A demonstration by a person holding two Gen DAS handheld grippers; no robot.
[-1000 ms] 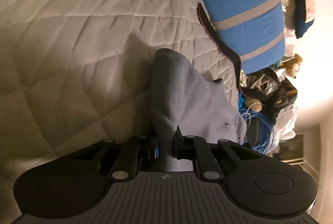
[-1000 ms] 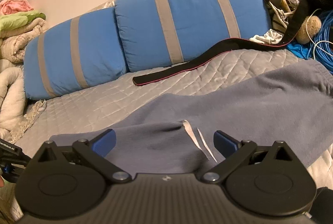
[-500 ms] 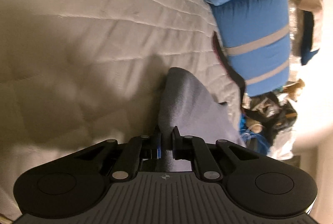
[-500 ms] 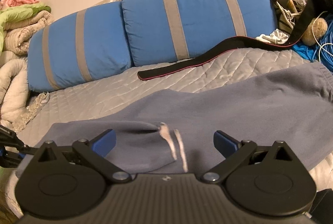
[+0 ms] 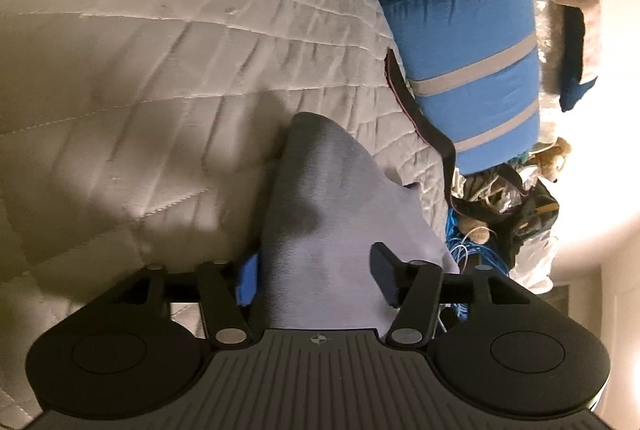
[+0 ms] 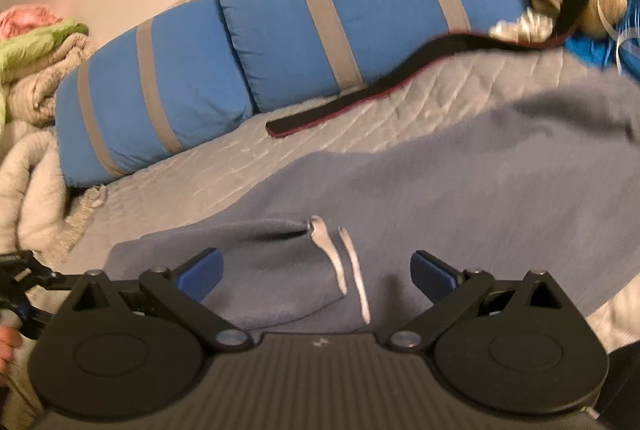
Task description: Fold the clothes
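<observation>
While the left gripper was opening with the grey sweatpants slack between its jaws on the quilt, the right gripper, spread empty above the drawstring, risked snagging it and dragging the fold askew

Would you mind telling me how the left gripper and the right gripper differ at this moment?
The left gripper has its jaws opening narrowly around a raised fold of the grey sweatpants; the right gripper stands wider, over the flat waistband with its drawstrings. Cloth fills the left gripper's gap but only lies beneath the right gripper. Both have blue pads and hover over the quilted bed.
</observation>
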